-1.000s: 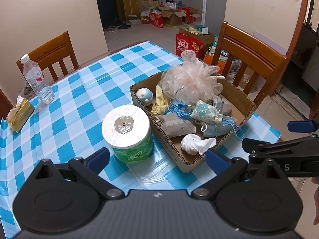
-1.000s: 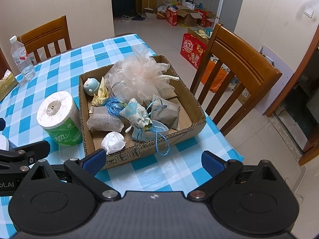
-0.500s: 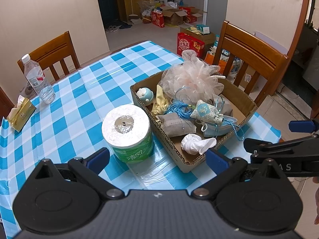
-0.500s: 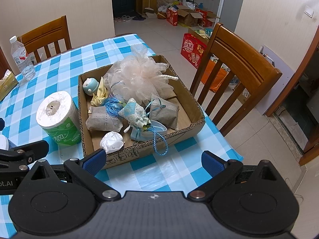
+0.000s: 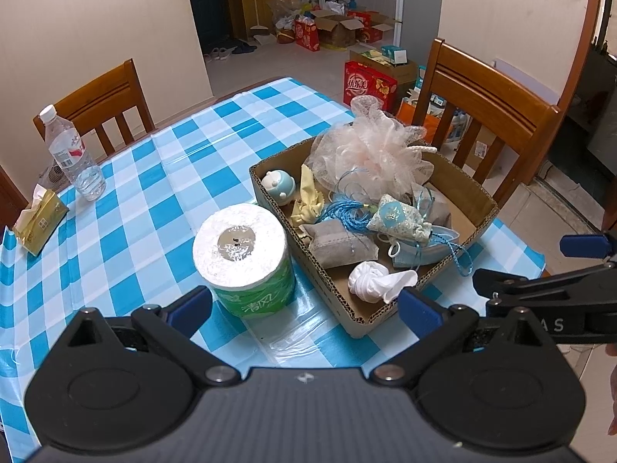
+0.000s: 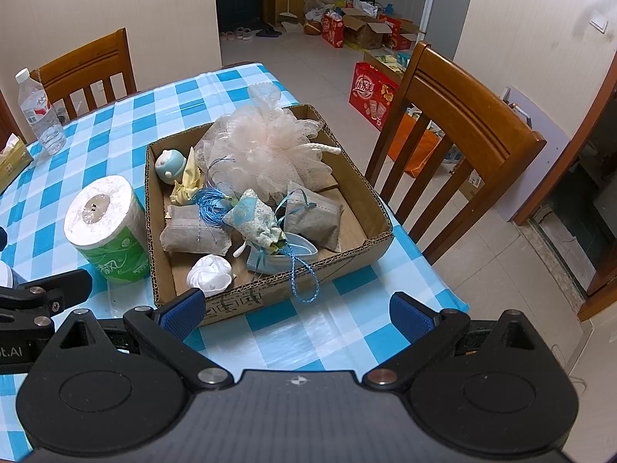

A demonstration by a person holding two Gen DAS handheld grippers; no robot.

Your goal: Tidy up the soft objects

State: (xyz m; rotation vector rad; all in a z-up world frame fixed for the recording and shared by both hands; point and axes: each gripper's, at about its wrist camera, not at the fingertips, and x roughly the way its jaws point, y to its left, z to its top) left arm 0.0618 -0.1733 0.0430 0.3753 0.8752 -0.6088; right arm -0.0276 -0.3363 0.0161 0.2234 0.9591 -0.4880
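Observation:
A shallow cardboard box (image 5: 478,196) (image 6: 370,216) on the blue checked table holds soft things: a pink mesh bath pouf (image 5: 370,154) (image 6: 266,146), grey sachets (image 5: 343,247) (image 6: 193,231), a floral pouch (image 5: 397,218) (image 6: 254,220), a blue face mask (image 5: 424,250) (image 6: 285,256), a white cloth ball (image 5: 374,279) (image 6: 210,272), a yellow cloth (image 5: 304,200) and a round blue toy (image 5: 279,187) (image 6: 171,162). A toilet paper roll (image 5: 243,258) (image 6: 106,227) stands left of the box. My left gripper (image 5: 304,308) and right gripper (image 6: 297,310) are open and empty, held above the table's near edge.
A water bottle (image 5: 71,154) (image 6: 40,112) and a tissue pack (image 5: 36,223) lie at the table's far left. Wooden chairs stand behind the table (image 5: 96,104) and at its right (image 6: 455,131). Boxes clutter the floor beyond (image 5: 370,85).
Both grippers have drifted only slightly; the view has barely shifted. Nothing on the table has moved.

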